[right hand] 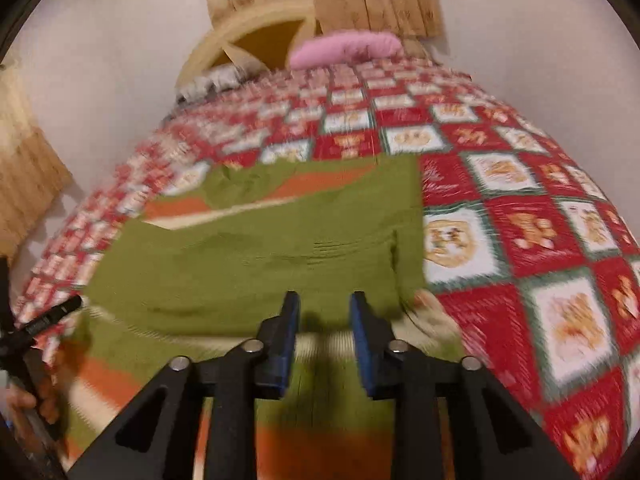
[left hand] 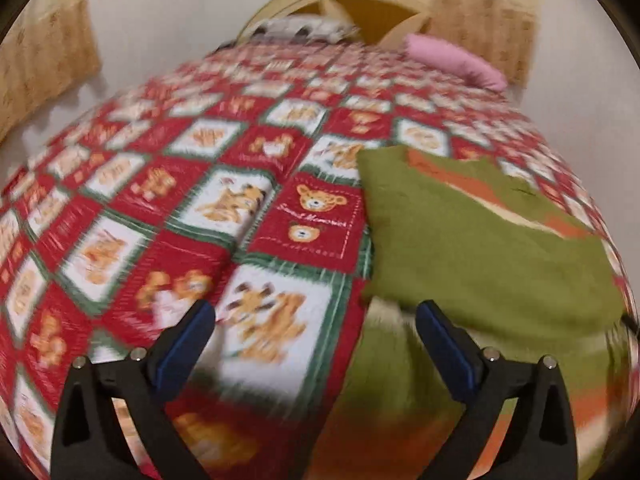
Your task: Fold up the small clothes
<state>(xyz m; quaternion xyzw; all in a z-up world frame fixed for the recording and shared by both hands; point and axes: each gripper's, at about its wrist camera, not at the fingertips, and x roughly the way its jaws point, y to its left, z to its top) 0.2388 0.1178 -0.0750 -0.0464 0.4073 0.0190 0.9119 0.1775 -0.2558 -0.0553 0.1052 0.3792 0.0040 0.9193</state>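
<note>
A small green garment with orange and cream stripes lies partly folded on the red patchwork bedspread. In the left wrist view it fills the right side. My left gripper is open and empty, just above the garment's near left edge. In the right wrist view the garment spreads across the centre and left. My right gripper hovers over its near edge, jaws partly open with nothing between them. The left gripper's tip shows at the left edge of that view.
A pink cushion and a grey patterned pillow lie at the head of the bed by a cream headboard. White walls and beige curtains surround the bed. Both views are motion-blurred.
</note>
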